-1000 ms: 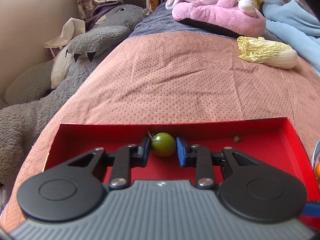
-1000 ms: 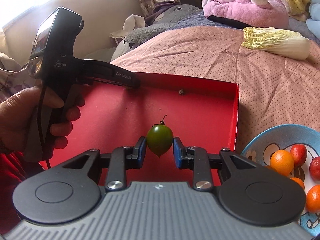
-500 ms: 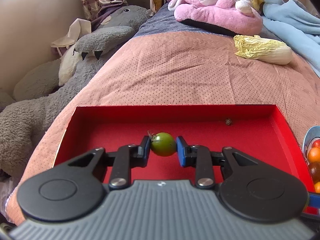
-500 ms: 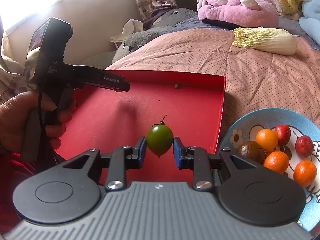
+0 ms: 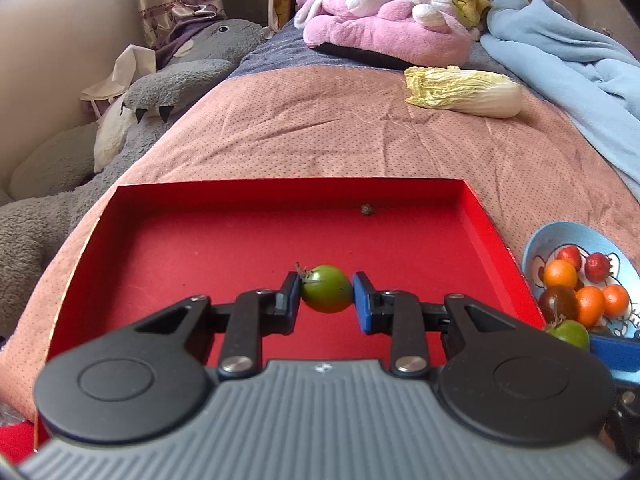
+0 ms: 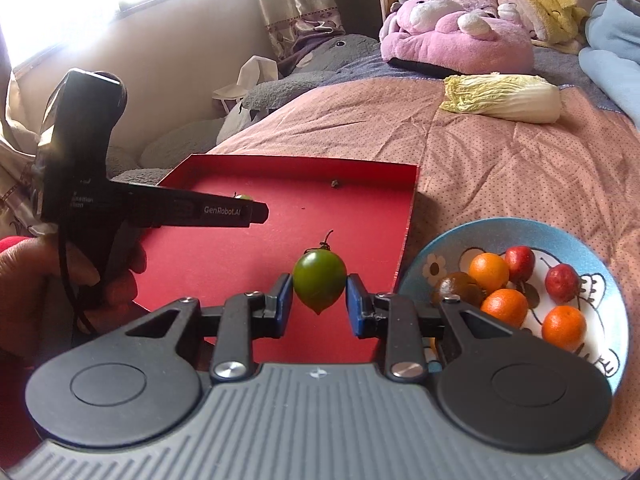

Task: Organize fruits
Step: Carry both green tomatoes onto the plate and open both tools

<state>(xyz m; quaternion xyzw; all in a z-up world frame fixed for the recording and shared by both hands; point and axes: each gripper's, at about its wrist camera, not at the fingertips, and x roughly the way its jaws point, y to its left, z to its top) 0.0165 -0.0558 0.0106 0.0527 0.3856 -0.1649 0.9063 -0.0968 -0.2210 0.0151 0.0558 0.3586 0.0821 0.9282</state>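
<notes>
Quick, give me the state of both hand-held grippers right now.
Left hand-held gripper: shut on a green tomato, above the red tray.
Right hand-held gripper: shut on another green tomato.

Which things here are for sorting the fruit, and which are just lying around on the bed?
For the job: two small green tomatoes, one in each gripper; shallow red cardboard tray; blue patterned plate of small orange and red fruits.

Just lying about: pale napa cabbage; pink plush rabbit; grey plush toy; light blue blanket.

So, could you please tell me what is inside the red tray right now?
Only a small dark speck lies on the red tray floor; the near part is hidden behind the left gripper and its green tomato.
</notes>
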